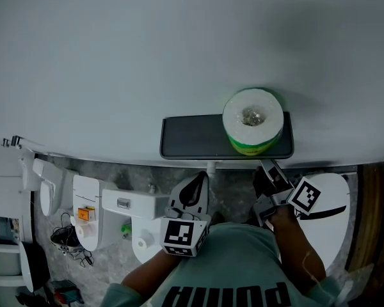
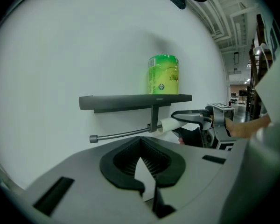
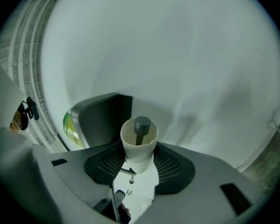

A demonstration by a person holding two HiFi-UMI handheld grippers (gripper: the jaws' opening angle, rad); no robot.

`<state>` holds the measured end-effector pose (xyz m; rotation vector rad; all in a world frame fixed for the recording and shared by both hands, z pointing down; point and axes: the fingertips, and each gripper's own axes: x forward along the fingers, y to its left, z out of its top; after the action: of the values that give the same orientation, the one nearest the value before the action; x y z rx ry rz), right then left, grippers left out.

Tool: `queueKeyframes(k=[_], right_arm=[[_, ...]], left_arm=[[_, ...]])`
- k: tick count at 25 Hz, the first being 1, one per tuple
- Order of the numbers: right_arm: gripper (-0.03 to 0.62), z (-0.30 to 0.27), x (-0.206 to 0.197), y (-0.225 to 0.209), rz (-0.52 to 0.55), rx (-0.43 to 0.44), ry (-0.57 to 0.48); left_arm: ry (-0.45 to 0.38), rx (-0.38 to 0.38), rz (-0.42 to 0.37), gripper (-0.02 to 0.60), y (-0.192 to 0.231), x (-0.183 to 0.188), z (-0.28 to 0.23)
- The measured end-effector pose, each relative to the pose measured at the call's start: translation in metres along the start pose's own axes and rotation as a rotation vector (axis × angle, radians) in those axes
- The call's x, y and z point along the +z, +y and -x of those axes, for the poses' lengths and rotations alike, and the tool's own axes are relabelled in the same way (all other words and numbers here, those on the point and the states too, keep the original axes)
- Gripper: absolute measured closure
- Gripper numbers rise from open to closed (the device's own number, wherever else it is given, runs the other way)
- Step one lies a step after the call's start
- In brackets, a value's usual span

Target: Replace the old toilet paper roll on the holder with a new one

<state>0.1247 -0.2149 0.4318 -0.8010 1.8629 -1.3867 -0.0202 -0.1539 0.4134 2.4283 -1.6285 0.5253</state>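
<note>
A new toilet paper roll (image 1: pixel 253 120) (image 2: pixel 164 73) in a green wrapper stands on the dark wall shelf (image 1: pixel 192 136) (image 2: pixel 126 101). Under the shelf a metal holder rod (image 2: pixel 121 134) sticks out from a bracket. The empty cardboard tube (image 2: pixel 169 123) (image 3: pixel 139 146) sits at the rod's right part, and my right gripper (image 1: pixel 267 171) (image 3: pixel 139 161) is shut on it. The rod's dark knob (image 3: pixel 142 123) shows in the tube's mouth. My left gripper (image 1: pixel 195 187) (image 2: pixel 141 160) hangs lower and to the left of the bracket, jaws together, holding nothing.
Below the shelf stand a white toilet with a side control panel (image 1: pixel 121 203), a small white roll (image 1: pixel 141 242) and tangled cables (image 1: pixel 67 238) on the stone floor. A white round object (image 1: pixel 333 203) is at the right, by a wooden edge (image 1: pixel 371 222).
</note>
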Motion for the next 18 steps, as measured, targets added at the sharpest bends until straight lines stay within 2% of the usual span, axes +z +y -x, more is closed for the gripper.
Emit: queueKeyframes(k=[18], right_arm=[[0.399,0.035,0.039,-0.009,0.034,-0.059,-0.045]], left_arm=[[-0.016,-0.067,0.024,0.578,-0.038,0.005,-0.030]])
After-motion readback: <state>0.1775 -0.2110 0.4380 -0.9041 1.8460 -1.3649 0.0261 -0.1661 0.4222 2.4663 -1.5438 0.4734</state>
